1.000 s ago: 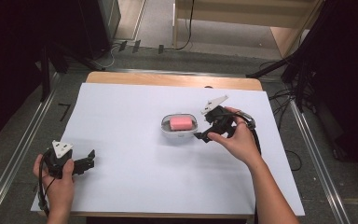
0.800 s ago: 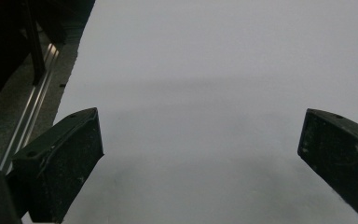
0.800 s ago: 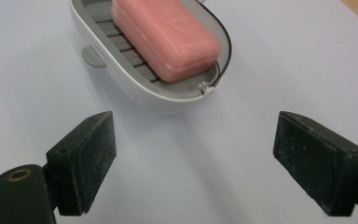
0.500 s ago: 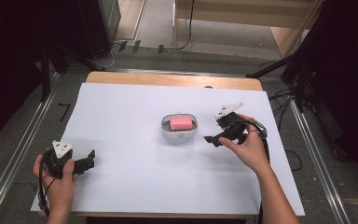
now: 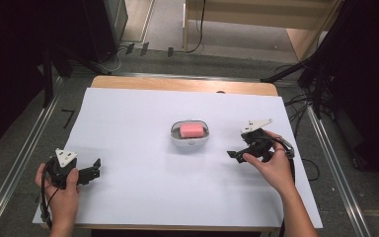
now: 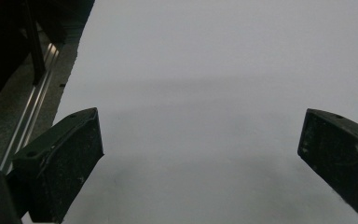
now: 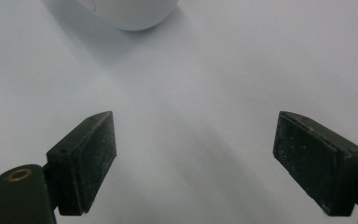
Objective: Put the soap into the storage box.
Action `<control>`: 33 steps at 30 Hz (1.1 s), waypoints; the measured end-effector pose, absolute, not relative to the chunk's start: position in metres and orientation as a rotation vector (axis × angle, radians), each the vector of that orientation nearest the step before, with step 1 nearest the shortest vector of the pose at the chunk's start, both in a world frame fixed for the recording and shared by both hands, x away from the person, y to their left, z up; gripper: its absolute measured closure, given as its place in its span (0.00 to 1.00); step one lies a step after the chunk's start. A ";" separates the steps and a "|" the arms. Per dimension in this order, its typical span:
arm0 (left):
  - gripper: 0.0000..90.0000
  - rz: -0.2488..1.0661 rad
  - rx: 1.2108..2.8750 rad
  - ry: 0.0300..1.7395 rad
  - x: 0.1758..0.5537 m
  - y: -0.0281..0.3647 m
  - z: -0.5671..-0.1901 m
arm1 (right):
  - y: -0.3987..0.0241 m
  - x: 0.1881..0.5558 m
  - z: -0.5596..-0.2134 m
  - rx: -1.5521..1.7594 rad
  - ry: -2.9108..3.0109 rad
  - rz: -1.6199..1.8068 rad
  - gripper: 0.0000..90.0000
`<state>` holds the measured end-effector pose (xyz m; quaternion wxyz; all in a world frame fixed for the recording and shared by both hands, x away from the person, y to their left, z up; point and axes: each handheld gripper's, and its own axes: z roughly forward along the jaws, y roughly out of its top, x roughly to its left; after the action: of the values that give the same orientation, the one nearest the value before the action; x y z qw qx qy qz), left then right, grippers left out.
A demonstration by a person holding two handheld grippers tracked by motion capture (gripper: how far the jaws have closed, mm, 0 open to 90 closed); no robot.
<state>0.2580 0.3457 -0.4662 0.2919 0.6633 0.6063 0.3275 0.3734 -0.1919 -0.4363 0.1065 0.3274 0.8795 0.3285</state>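
A small white dish sits near the middle of the white table sheet with a pink block lying in it. My right gripper rests to the right of the dish, a little apart from it, open and empty; its jaws stand wide in the right gripper view, where the dish's white wall shows at the top. My left gripper lies at the front left corner of the sheet, open, its jaws spread over bare sheet.
The white sheet covers most of the wooden table. Metal rails run along both sides on the floor. Cables trail at the right, and dark stands rise behind the table.
My right gripper has drawn back from the dish toward the right and front, ending apart from it. The left gripper has stayed in place.
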 end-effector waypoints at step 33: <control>0.00 0.880 1.766 1.617 0.258 0.345 -0.466 | -0.266 0.319 -0.469 1.177 2.415 1.077 0.15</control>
<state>0.2580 0.3451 -0.4663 0.2910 0.6624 0.6064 0.3300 0.3185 -0.2662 -0.4691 0.1232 0.4034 0.8281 0.3693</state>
